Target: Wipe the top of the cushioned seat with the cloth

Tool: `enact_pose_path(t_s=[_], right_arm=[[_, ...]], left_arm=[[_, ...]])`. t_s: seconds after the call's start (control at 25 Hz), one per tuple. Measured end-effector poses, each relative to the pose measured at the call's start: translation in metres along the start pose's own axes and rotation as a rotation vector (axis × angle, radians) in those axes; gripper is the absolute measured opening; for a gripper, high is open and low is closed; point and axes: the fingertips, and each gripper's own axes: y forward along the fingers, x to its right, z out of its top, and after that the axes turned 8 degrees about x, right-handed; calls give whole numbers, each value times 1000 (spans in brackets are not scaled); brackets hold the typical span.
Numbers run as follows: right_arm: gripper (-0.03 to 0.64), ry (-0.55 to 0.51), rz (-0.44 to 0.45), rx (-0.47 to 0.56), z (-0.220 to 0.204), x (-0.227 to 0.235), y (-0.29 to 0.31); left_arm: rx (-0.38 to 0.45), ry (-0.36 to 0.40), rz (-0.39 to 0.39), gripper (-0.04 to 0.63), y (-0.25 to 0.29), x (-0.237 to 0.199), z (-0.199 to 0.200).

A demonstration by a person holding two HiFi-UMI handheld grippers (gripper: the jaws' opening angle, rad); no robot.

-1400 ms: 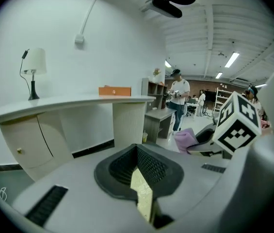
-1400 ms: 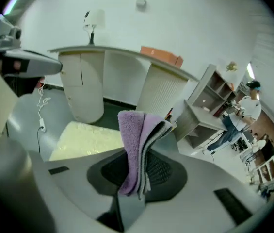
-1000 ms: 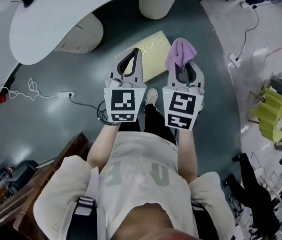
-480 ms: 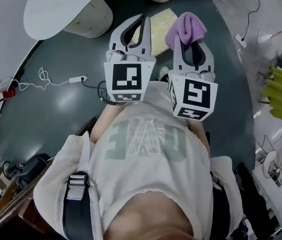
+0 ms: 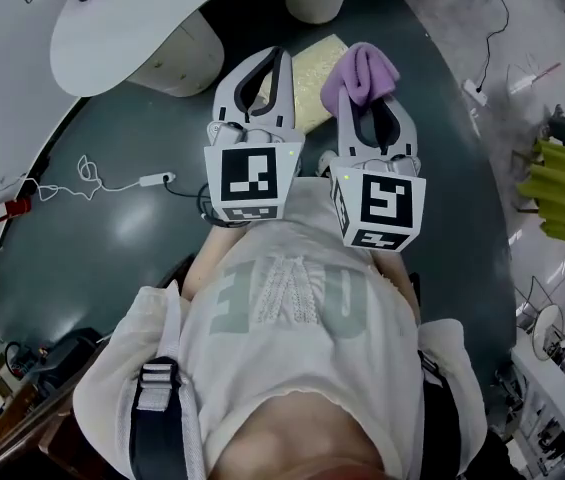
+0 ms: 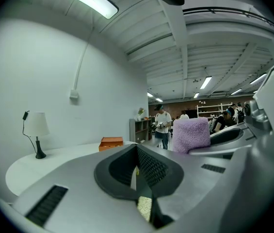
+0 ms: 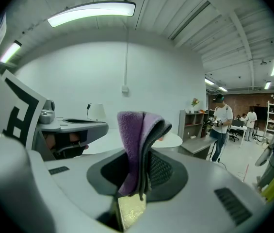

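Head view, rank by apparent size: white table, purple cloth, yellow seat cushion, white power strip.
1. white table
2. purple cloth and yellow seat cushion: look alike, cushion partly hidden, so unranked
3. white power strip

A glossy dark grey-green floor [image 5: 82, 258] spreads beneath a curved white worktop [image 5: 112, 28], which carries a black table lamp with a white shade [image 6: 36, 124] and a flat orange box [image 6: 110, 142]. A white power strip [image 5: 152, 180] lies on the floor, its cable looping away. Behind stands a plain white wall [image 6: 40, 72]. A long fluorescent ceiling strip [image 7: 92, 12] glows overhead, and a low grey shelf unit [image 7: 190, 123] stands farther back.
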Motion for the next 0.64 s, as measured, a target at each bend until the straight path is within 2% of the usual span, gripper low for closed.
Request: enact_pose_path(t_s=[0.64], right_arm=[[89, -40, -16, 9, 2, -17, 9]], left_arm=[[35, -17, -12, 6, -4, -19, 1]])
